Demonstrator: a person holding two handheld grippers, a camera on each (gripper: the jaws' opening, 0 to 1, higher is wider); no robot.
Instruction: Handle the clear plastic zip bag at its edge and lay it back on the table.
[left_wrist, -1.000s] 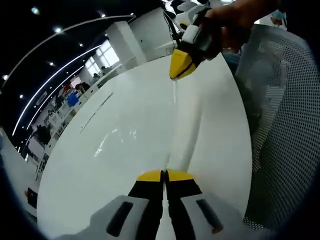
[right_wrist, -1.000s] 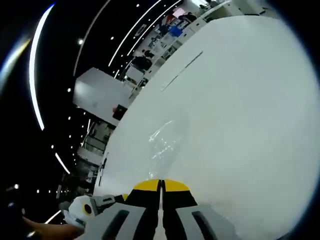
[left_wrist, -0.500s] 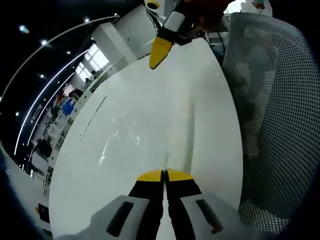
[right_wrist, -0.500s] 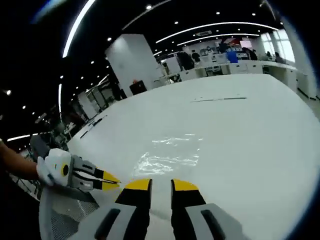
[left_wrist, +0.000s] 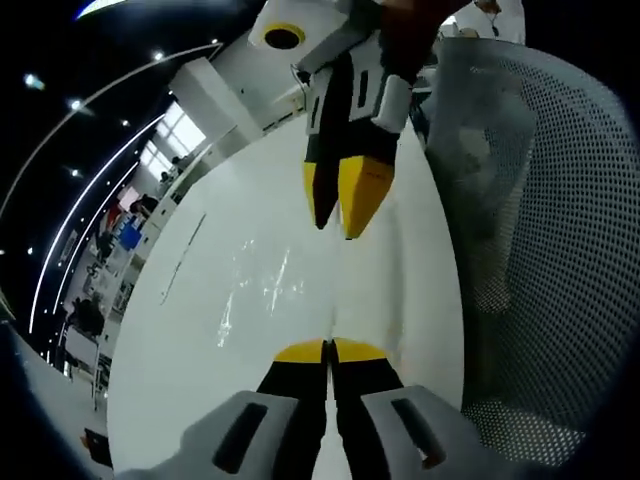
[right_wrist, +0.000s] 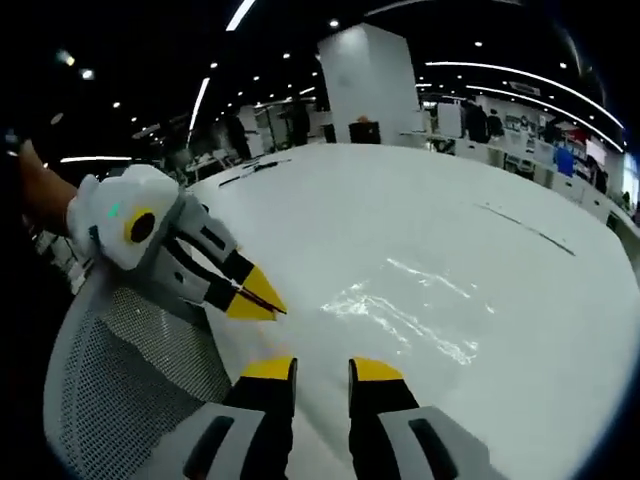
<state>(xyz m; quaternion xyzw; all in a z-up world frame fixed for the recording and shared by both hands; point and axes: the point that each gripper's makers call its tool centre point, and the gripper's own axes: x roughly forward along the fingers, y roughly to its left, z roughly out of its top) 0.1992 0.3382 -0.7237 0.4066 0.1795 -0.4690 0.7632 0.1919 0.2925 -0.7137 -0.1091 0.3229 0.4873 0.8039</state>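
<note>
Crinkled clear bag (right_wrist: 405, 310) on glossy table (right_wrist: 520, 330).

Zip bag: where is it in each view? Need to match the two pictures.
Left gripper view: the zip bag lies flat on the white table, centre-left, above the shut left tool.
Right gripper view: the bag sits centre-right, above the open right tool.
Shared landmark: the mesh chair at the table's edge.
</note>
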